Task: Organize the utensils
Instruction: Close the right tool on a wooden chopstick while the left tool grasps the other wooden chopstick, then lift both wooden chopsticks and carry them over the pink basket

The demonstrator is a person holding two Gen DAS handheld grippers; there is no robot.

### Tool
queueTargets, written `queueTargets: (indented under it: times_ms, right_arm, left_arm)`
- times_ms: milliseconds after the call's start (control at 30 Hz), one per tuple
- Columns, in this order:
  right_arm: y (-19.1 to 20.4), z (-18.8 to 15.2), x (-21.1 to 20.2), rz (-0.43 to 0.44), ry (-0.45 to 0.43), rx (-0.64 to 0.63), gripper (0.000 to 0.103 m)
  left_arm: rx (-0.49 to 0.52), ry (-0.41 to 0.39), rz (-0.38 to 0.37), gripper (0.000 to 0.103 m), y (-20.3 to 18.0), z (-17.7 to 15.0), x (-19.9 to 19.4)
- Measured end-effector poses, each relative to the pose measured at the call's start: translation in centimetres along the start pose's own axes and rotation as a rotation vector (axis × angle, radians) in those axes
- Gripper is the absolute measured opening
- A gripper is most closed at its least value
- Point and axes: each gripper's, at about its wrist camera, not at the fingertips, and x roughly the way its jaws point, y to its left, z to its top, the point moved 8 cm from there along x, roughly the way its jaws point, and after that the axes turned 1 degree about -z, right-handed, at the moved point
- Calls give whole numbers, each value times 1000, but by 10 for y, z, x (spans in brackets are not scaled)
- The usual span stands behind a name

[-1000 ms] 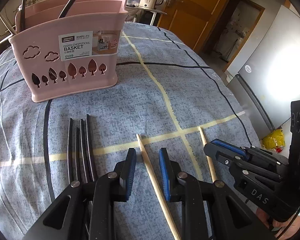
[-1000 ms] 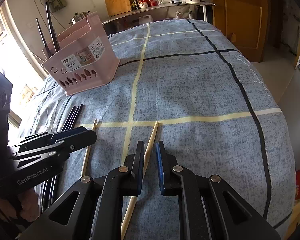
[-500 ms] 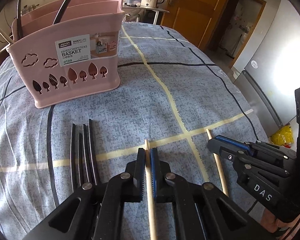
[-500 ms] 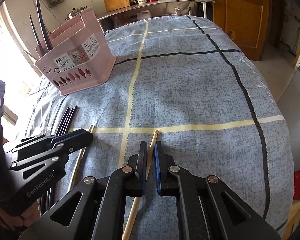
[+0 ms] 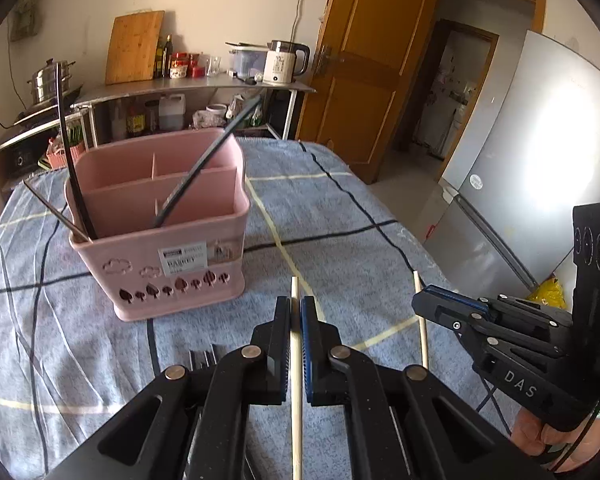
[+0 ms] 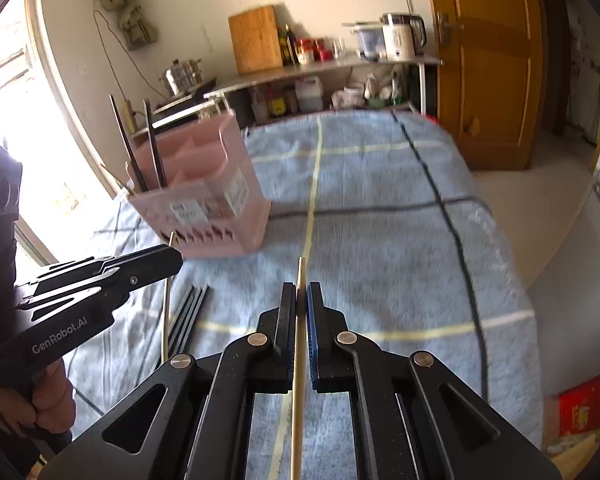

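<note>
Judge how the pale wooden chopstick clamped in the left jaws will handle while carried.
The pale wooden chopstick looks stiff: it stays straight beyond the left gripper. It is probably light, being thin. Held at one narrow spot, it may pivot or slip; its round shaft would likely roll on the blue checked cloth.

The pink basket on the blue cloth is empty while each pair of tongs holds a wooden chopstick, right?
Not empty: the left wrist view shows black chopsticks standing in the pink basket. The rest holds: the left tongs and right tongs each grip a wooden chopstick, above the blue cloth.
</note>
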Motion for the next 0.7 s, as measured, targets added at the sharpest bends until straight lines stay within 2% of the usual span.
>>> queueTargets:
  times_ms: [133,300,700]
  right_arm:
    - [0,23,-20,-10,-76,-10,5]
    - [2,35,-38,-15,-145,-16,5]
    - [12,14,-63,-20,-171,-37,5]
  left_arm:
    - [19,-58,-2,5,-1,23,-20]
    - [33,-104,-7,5,-4,35,-38]
    - [90,-137,-20,5,-24,7,-69]
